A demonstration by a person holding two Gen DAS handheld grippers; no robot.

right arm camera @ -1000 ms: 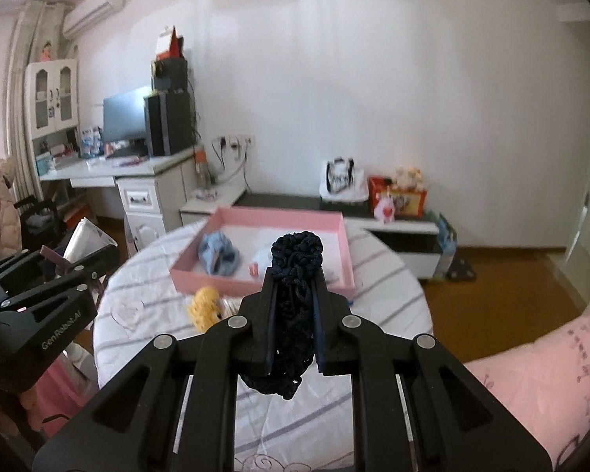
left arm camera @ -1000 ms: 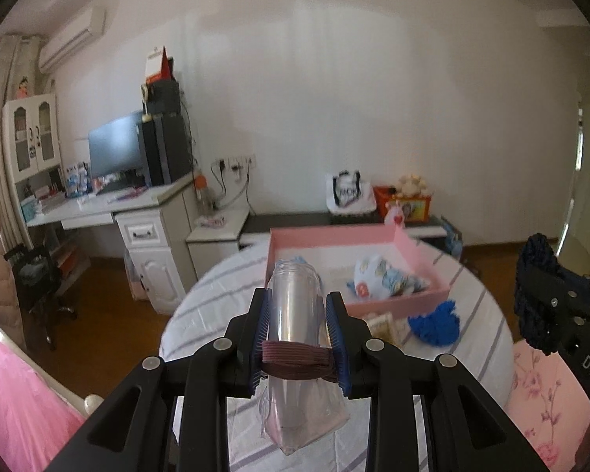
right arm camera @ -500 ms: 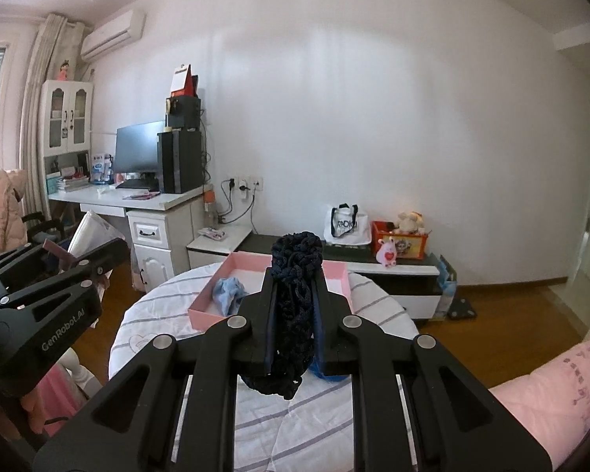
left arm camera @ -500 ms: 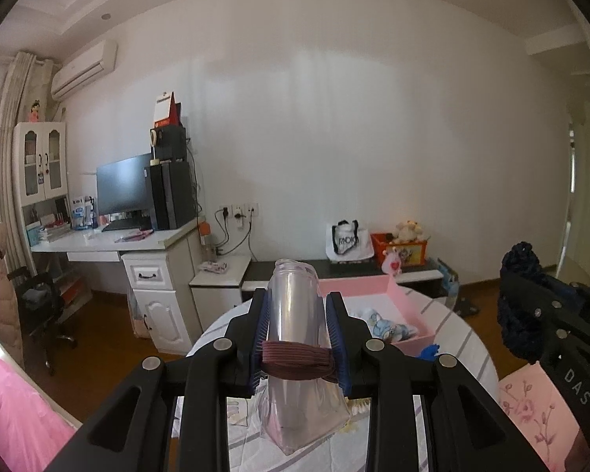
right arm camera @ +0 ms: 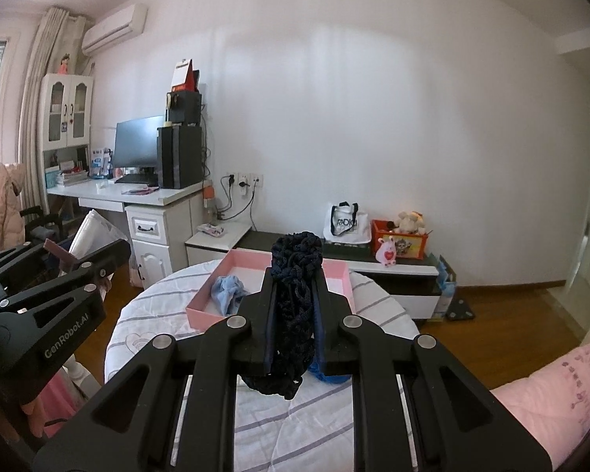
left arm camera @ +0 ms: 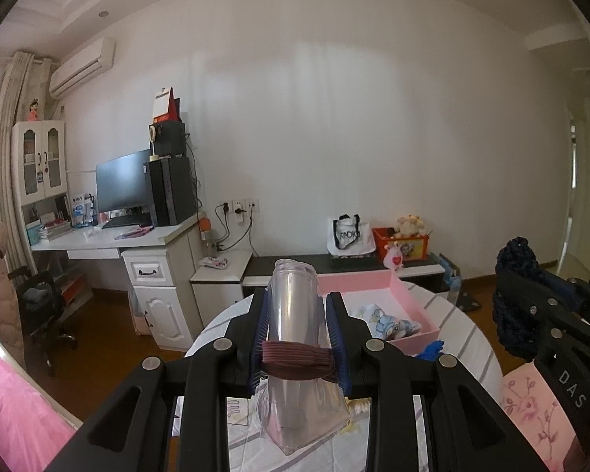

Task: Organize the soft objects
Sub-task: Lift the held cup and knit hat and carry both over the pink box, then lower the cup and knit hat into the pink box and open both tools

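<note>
Left wrist view, clear bag (left arm camera: 295, 354) hides table (left arm camera: 468, 338), tray (left arm camera: 409, 306) half covered

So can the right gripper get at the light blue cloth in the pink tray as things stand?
Probably not yet: the right gripper is shut on a dark knitted piece, so its jaws are full. The path over the table to the blue cloth in the pink tray looks unobstructed.

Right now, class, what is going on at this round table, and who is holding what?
A person holds a gripper in each hand above the round table. The left gripper is shut on a clear plastic bag with a brown band around it. The right gripper is shut on a dark knitted piece. Ahead, the pink tray already holds a light blue cloth.
</note>
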